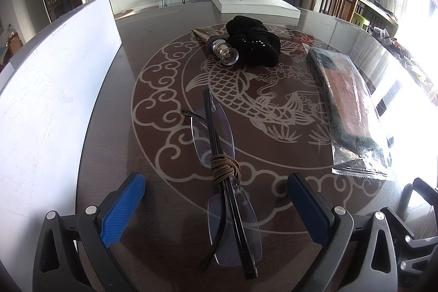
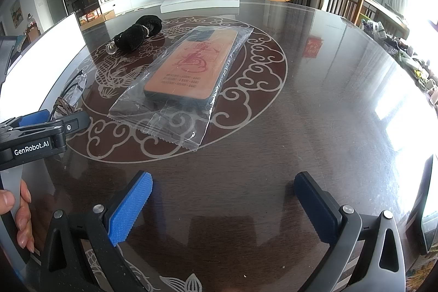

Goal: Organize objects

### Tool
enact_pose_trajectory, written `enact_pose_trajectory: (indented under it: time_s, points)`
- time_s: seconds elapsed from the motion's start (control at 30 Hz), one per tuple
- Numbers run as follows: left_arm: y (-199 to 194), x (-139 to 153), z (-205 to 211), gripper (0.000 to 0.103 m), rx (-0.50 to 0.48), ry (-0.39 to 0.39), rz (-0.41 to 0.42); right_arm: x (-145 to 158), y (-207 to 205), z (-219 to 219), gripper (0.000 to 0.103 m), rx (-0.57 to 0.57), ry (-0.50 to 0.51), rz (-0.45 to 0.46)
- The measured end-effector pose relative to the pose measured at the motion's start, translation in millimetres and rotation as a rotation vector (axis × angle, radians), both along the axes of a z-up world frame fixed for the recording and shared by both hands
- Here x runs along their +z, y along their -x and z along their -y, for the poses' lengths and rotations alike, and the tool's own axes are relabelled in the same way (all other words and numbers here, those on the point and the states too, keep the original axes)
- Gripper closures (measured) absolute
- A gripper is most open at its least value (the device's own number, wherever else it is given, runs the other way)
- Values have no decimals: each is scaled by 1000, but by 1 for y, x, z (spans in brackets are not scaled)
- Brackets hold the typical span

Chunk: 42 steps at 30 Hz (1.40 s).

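Observation:
Folded rimless glasses [image 1: 223, 182] with a brown cord wound round them lie on the glass table between the blue pads of my left gripper [image 1: 216, 182], which is open around them without touching. Farther back sit a black scrunchie [image 1: 253, 43] and a clear knob-ended object [image 1: 225, 52]. A phone case in a clear bag [image 1: 350, 111] lies to the right. In the right wrist view the bagged phone case [image 2: 189, 73] is ahead and left of my open right gripper [image 2: 223, 186], which holds nothing. The scrunchie [image 2: 139, 33] lies beyond it.
A white bin wall [image 1: 49, 89] stands along the left. An open white book [image 1: 254, 3] rests at the table's far edge. A hand [image 2: 19, 212] holds the left gripper's body [image 2: 35, 138]. Chairs and clutter line the right side.

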<state>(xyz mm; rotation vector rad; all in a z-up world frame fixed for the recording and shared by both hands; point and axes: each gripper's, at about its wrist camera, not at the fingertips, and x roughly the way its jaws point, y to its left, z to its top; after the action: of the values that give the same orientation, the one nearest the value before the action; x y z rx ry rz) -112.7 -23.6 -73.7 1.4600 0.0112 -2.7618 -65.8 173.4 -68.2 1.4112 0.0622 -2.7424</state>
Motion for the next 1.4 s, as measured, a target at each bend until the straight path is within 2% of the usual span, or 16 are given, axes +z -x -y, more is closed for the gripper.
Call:
enact_pose_trajectory:
  time_s: [0.87,0.93,1.03,1.1,1.23,1.4]
  points:
    - [0,0,0,0,0,0,0,0,1,-1,0,0,2,1]
    - [0,0,0,0,0,0,0,3,-1,-6,0,-28,26,-23]
    - [0,0,0,0,0,0,0,18,0,-24,0,-97,127,-96]
    - [0,0,0,0,0,0,0,25,13,-27,0,-109,182,-97]
    - [0,0,0,0,0,0,0,24,69,-15,0,-89,241,11]
    - [0,0,0,0,0,0,0,20,131,16,0,-79,232,89]
